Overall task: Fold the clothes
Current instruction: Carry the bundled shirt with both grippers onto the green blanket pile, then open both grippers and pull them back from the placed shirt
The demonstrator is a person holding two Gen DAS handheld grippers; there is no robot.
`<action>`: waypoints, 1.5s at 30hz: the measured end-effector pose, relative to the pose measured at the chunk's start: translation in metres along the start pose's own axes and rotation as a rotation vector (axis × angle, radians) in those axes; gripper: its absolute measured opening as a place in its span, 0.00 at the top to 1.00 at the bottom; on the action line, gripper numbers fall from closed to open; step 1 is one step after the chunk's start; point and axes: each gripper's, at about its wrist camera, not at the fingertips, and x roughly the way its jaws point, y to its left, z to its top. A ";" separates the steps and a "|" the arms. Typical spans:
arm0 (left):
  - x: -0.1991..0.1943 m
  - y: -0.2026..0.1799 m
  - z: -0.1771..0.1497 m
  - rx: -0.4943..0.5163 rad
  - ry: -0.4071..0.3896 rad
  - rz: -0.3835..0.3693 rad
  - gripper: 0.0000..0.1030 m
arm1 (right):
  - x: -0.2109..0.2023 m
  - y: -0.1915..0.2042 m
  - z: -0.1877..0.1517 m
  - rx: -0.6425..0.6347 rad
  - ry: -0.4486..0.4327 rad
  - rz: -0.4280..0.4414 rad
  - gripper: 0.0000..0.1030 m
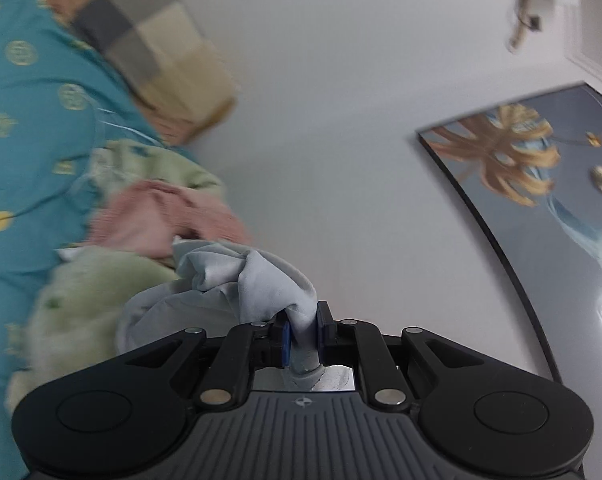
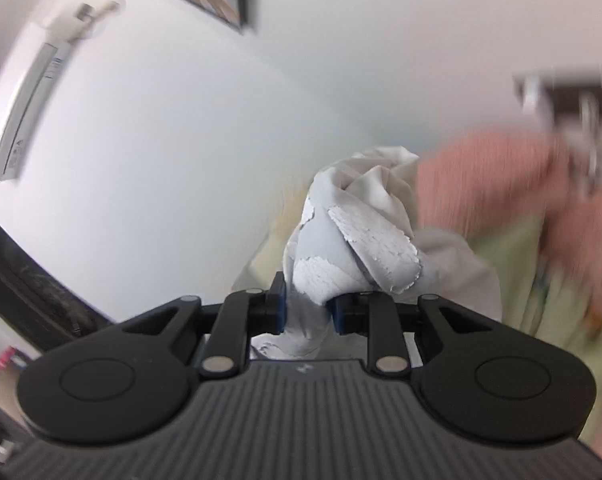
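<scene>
A light grey garment (image 1: 237, 280) is bunched up and held by both grippers. My left gripper (image 1: 301, 334) is shut on a fold of it. My right gripper (image 2: 307, 312) is shut on another bunched part (image 2: 341, 240) that carries a cracked white print. Both views tilt upward toward the wall. A pink garment (image 1: 161, 216) and a pale green garment (image 1: 93, 292) lie in a heap beside the grey one; they also show blurred in the right wrist view, the pink garment (image 2: 493, 176) above the green one (image 2: 541, 280).
A teal bedspread (image 1: 29, 140) with gold motifs and a checked pillow (image 1: 149, 48) lie at the left. A framed picture (image 1: 541, 184) hangs on the white wall. An air conditioner (image 2: 33, 96) is mounted on the wall. Dark furniture (image 2: 29, 292) stands at the lower left.
</scene>
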 end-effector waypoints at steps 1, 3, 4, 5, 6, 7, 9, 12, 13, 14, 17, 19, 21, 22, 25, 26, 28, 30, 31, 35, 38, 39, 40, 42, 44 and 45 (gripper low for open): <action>0.016 -0.004 -0.005 0.023 0.012 -0.016 0.87 | -0.004 -0.003 0.008 -0.024 -0.028 -0.013 0.76; 0.043 0.000 -0.026 0.058 0.045 0.010 0.87 | -0.007 -0.021 0.009 -0.033 -0.049 -0.066 0.76; 0.054 0.006 -0.038 0.078 0.072 0.033 0.87 | -0.008 -0.032 0.007 -0.036 -0.051 -0.100 0.76; 0.065 0.019 -0.047 0.091 0.097 0.050 0.87 | -0.010 -0.044 -0.001 -0.046 -0.042 -0.145 0.76; 0.069 0.032 -0.059 0.101 0.126 0.062 0.87 | -0.012 -0.059 -0.011 -0.046 -0.017 -0.187 0.76; 0.076 0.046 -0.071 0.113 0.161 0.081 0.87 | -0.015 -0.074 -0.021 -0.045 0.009 -0.229 0.76; 0.072 0.076 -0.092 0.148 0.225 0.122 0.87 | -0.019 -0.106 -0.047 -0.012 0.088 -0.291 0.76; 0.061 0.117 -0.119 0.186 0.297 0.180 0.87 | -0.025 -0.140 -0.083 -0.011 0.154 -0.336 0.76; 0.053 0.131 -0.125 0.190 0.310 0.194 0.86 | -0.027 -0.148 -0.093 -0.023 0.156 -0.340 0.76; 0.052 0.138 -0.130 0.199 0.318 0.206 0.86 | -0.026 -0.147 -0.096 -0.043 0.146 -0.345 0.76; 0.050 0.138 -0.136 0.260 0.295 0.236 0.82 | -0.024 -0.145 -0.103 -0.091 0.126 -0.361 0.76; 0.045 0.129 -0.139 0.314 0.281 0.267 0.67 | -0.024 -0.144 -0.102 -0.093 0.133 -0.369 0.75; 0.037 0.114 -0.142 0.363 0.275 0.300 0.45 | -0.027 -0.140 -0.096 -0.071 0.154 -0.359 0.73; 0.031 0.105 -0.143 0.387 0.273 0.315 0.39 | -0.031 -0.139 -0.097 -0.064 0.164 -0.356 0.72; 0.012 0.077 -0.145 0.477 0.254 0.349 0.12 | -0.054 -0.121 -0.095 -0.094 0.155 -0.364 0.65; 0.003 0.066 -0.146 0.504 0.248 0.358 0.11 | -0.063 -0.115 -0.095 -0.109 0.150 -0.367 0.58; -0.014 0.046 -0.147 0.559 0.236 0.375 0.03 | -0.079 -0.102 -0.096 -0.137 0.139 -0.373 0.43; -0.036 0.026 -0.150 0.610 0.215 0.376 0.00 | -0.097 -0.084 -0.097 -0.182 0.110 -0.361 0.32; -0.048 0.016 -0.152 0.636 0.202 0.369 0.00 | -0.107 -0.075 -0.098 -0.205 0.095 -0.355 0.27; -0.091 -0.013 -0.164 0.735 0.174 0.346 0.00 | -0.137 -0.044 -0.111 -0.297 0.056 -0.325 0.20; -0.122 -0.029 -0.175 0.793 0.149 0.352 0.00 | -0.157 -0.024 -0.125 -0.363 0.030 -0.310 0.20; -0.134 -0.034 -0.179 0.808 0.136 0.349 0.00 | -0.164 -0.018 -0.130 -0.385 0.021 -0.306 0.20; -0.147 -0.039 -0.183 0.823 0.122 0.345 0.00 | -0.171 -0.011 -0.135 -0.407 0.012 -0.301 0.20; -0.168 -0.045 -0.190 0.842 0.107 0.343 0.00 | -0.184 0.002 -0.145 -0.450 -0.005 -0.291 0.20; -0.187 -0.049 -0.197 0.859 0.087 0.338 0.00 | -0.197 0.015 -0.154 -0.494 -0.023 -0.281 0.20; -0.197 -0.050 -0.201 0.872 0.075 0.334 0.00 | -0.204 0.021 -0.159 -0.516 -0.032 -0.276 0.20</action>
